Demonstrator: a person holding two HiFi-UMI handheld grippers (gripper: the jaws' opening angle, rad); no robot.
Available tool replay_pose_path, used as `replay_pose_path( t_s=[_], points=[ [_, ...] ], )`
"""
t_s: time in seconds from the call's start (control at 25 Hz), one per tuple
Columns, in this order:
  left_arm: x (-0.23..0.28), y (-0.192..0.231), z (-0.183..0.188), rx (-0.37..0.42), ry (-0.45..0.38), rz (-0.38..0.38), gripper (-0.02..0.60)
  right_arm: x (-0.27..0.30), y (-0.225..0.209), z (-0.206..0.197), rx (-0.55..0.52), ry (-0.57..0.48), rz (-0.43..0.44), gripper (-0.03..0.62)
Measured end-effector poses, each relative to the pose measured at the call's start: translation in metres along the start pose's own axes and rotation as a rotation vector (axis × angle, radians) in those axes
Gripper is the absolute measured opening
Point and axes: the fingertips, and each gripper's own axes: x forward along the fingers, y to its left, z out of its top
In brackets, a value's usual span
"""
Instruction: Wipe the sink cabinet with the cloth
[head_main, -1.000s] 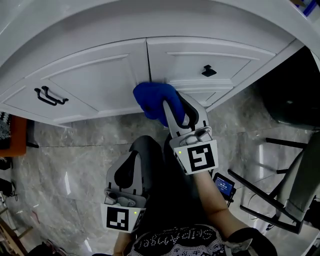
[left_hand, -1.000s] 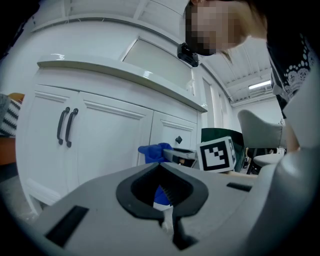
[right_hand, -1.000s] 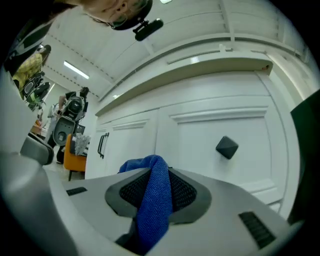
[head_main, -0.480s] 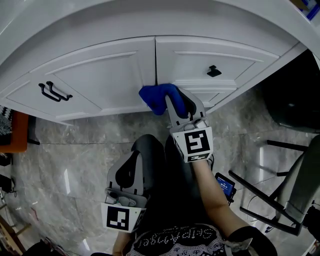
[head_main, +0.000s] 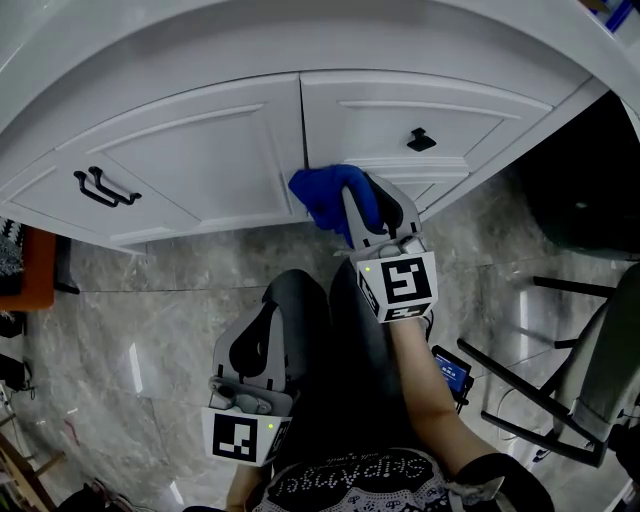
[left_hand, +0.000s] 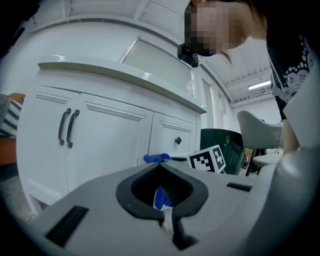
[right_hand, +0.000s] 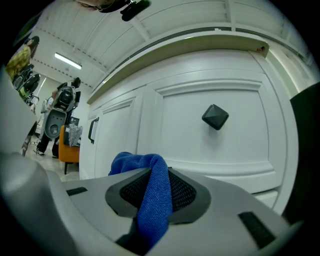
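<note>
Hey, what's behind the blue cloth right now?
The white cabinet, low down by its door seam. The patch right behind the cloth is covered, so it can't be seen.

Nothing legible: the left marker cube (head_main: 243, 437) and right marker cube (head_main: 399, 287) show only square patterns; the shirt print (head_main: 350, 483) is unreadable

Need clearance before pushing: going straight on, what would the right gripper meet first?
Probably the white cabinet door, below its black knob; the clamped blue cloth would touch first. Depth unclear.
</note>
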Motion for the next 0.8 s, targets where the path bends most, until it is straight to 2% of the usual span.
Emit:
replay_pose_path(
  t_s=[0.64,0.8],
  points=[
    [0.0,-0.001,-0.001,0.006,-0.015,-0.015,0.003,-0.032,-0.068,-0.006,0.015,0.005,-0.18,0.107],
    [0.0,-0.002,-0.004,0.0,0.005,-0.017,0.003,-0.039,-0.083,-0.008,0.028,0.008,-0.228,0.107]
  ],
)
